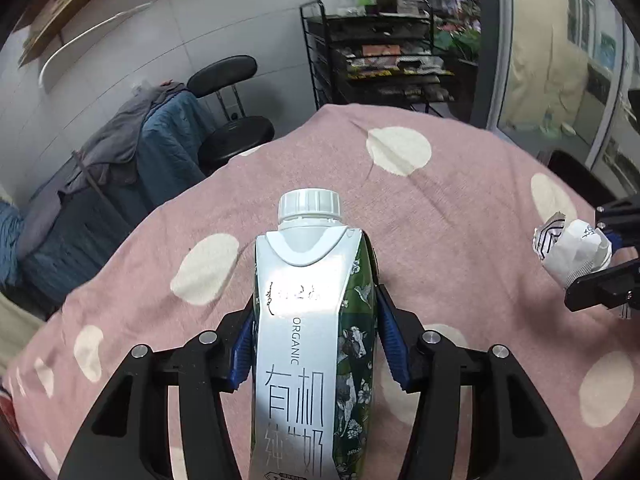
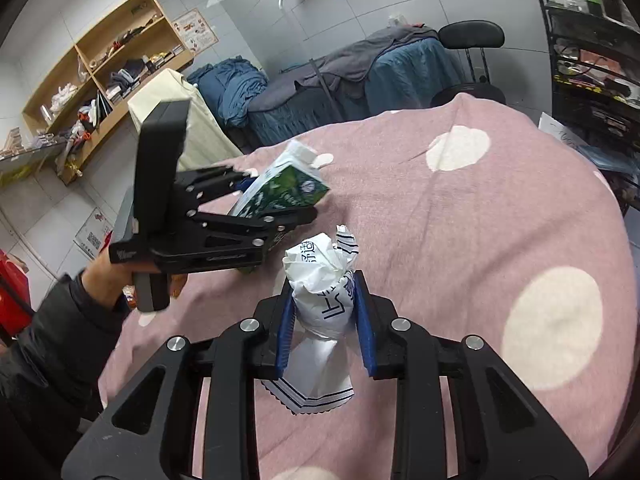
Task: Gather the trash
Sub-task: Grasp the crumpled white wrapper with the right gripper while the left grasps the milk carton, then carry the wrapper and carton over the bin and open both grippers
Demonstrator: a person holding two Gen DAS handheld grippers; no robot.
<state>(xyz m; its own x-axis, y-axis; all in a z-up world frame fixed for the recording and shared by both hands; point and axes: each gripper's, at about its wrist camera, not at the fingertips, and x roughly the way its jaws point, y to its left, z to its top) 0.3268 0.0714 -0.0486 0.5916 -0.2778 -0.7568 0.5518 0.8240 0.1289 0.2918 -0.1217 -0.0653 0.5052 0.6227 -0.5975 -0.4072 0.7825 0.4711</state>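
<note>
**Both grippers loaded over the spotted cloth**

The left gripper [image 1: 316,320] has its blue pads [image 1: 390,340] pressed against the two sides of a milk carton [image 1: 308,320], a silver and green pack with a white screw cap [image 1: 310,208] and the word ORGANIC down its front. In the left wrist view the carton runs lengthwise between the fingers, cap end pointing away from the camera, with the pink cloth [image 1: 460,208] and its cream dots behind it. The right wrist view shows the same carton from the side, tilted with its cap end up and clear of the cloth, clamped in that gripper, which a hand [image 2: 108,276] in a dark sleeve [image 2: 44,344] holds by the handle.

The right gripper [image 2: 326,304] is closed to a narrow gap on a crumpled white wrapper [image 2: 324,280] with dark printed lines; the pads pinch its middle, one twisted end sticking out past the fingertips and the other flaring back toward the camera. From the left wrist view this wrapper shows at the right edge, held between black fingers, well apart from the carton.

Around the table (all of it background) stand a black chair [image 1: 228,80], a bed with blue and grey covers [image 2: 340,76], a wooden shelf [image 2: 100,60] full of odds and ends, and a black wire rack [image 1: 380,56] with bottles on top.
</note>
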